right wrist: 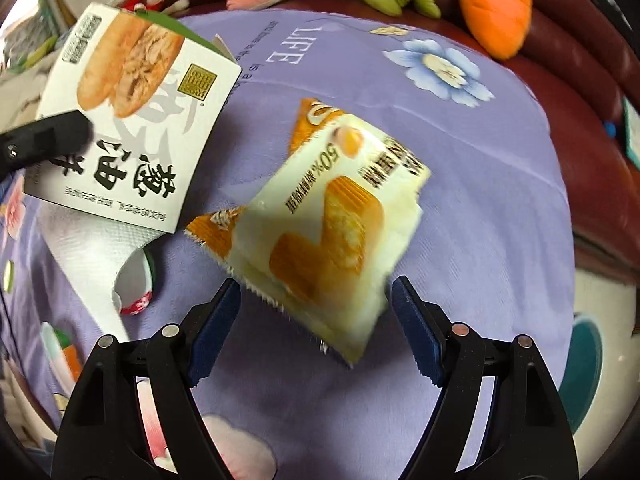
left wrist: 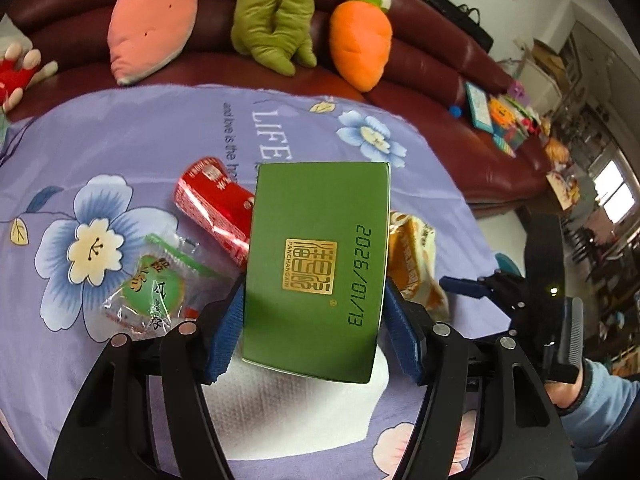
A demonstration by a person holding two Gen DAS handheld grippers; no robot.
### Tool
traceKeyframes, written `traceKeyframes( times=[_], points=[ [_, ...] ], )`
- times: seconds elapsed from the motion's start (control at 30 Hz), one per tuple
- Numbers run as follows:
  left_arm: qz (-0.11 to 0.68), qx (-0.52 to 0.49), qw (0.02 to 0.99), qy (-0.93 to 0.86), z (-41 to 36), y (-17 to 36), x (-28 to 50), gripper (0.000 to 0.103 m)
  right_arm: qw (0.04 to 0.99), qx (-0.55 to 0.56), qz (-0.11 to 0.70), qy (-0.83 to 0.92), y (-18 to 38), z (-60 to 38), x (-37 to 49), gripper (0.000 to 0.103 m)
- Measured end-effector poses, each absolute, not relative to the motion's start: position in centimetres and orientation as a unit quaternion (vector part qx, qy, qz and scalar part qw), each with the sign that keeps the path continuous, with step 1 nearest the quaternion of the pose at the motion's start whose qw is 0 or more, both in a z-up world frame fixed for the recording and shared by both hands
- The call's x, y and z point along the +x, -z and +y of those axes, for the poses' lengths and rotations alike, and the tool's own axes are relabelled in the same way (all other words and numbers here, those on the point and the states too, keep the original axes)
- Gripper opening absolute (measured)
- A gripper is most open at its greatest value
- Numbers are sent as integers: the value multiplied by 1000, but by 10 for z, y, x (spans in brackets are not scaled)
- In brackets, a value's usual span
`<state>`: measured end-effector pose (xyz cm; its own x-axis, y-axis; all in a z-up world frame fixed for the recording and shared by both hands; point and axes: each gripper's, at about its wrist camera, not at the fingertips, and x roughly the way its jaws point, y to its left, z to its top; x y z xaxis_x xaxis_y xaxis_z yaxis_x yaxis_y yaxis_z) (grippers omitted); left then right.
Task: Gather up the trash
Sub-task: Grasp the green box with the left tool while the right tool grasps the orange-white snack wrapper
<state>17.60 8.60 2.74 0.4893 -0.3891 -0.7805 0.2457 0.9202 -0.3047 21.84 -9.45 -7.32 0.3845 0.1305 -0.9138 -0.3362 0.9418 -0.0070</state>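
Left gripper [left wrist: 314,316]: clamped on the green box [left wrist: 320,256], both blue pads pressed flat against its long sides; the box is lifted clear of the white tissue [left wrist: 288,412] beneath.
Right gripper [right wrist: 316,320]: spread wide, nothing pinched; the orange-and-white snack wrapper [right wrist: 320,232] lies between and just ahead of the fingertips on the purple cloth [right wrist: 460,200].
Other trash: a red wrapper [left wrist: 216,208] and a green candy wrapper [left wrist: 156,292] are seen left of the left fingers.
Risk, box: a slip could be caused by the smooth card sides.
Risk, wrapper: the cloth could be pinched along with the thin film, or the film could be skated off the pads.
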Motion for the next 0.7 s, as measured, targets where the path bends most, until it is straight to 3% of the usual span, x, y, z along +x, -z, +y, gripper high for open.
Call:
traceKeyframes(
  times=[0.07, 0.1, 0.17, 0.23, 0.43, 0.7],
  points=[
    [470, -78, 860, 183, 86, -28, 177, 67, 826, -100, 536, -143, 80, -94, 221, 73],
    [472, -78, 859, 180, 85, -29, 178, 67, 829, -98, 532, -144, 81, -94, 221, 61],
    [473, -72, 861, 174, 81, -29, 181, 69, 835, -87, 523, -145, 78, -98, 221, 27],
    [478, -70, 857, 178, 76, -28, 181, 69, 836, -59, 525, -147, 74, -106, 221, 18],
    [485, -55, 858, 162, 56, -25, 180, 63, 840, -6, 523, -146, 58, -132, 210, 14],
    [463, -35, 868, 175, 23, -51, 157, 62, 848, 57, 508, -138, 29, -176, 181, 14]
  ],
)
